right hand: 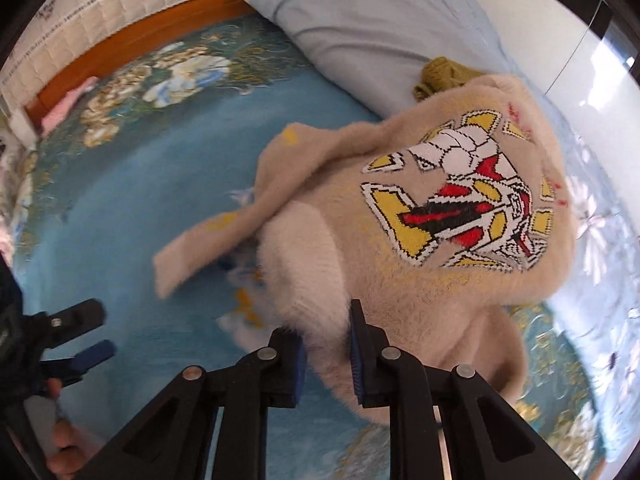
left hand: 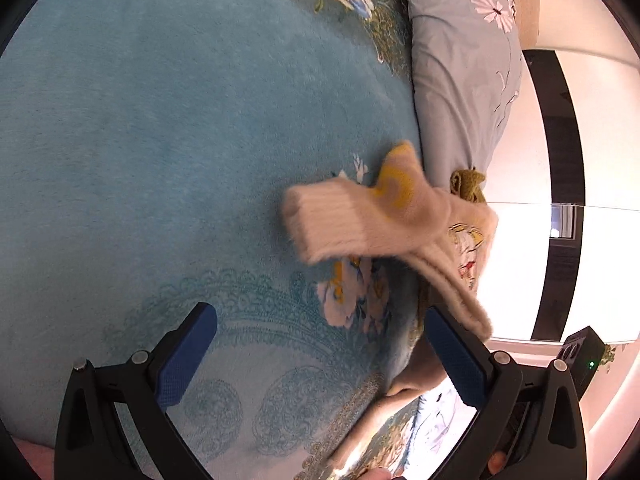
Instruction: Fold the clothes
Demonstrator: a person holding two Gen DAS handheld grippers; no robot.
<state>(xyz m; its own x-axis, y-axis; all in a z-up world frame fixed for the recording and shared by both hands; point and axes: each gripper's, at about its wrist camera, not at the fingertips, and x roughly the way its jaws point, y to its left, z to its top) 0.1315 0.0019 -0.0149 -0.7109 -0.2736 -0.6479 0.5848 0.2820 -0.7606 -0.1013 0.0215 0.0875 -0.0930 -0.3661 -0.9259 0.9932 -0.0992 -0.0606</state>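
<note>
A beige fuzzy sweater point(right hand: 440, 288) with a yellow, red and white graphic point(right hand: 460, 200) hangs bunched above the blue blanket point(right hand: 140, 200). My right gripper point(right hand: 324, 332) is shut on a thick fold of its edge, and the blue pads press the fabric from both sides. One ribbed sleeve point(left hand: 352, 216) dangles out to the left in the left wrist view. My left gripper point(left hand: 320, 316) stands wide open over the blanket with nothing between its fingers. Its right finger point(left hand: 456, 360) is just below the sweater's lower edge. The left gripper point(right hand: 98, 330) also shows at the far left of the right wrist view.
A light blue floral pillow point(left hand: 460, 80) lies along the blanket's right side, with an olive green cloth point(left hand: 468, 184) against it. A wooden headboard point(right hand: 132, 40) and a pink cloth point(right hand: 68, 108) are at the far end. A black device with a green light point(left hand: 584, 356) sits off the bed.
</note>
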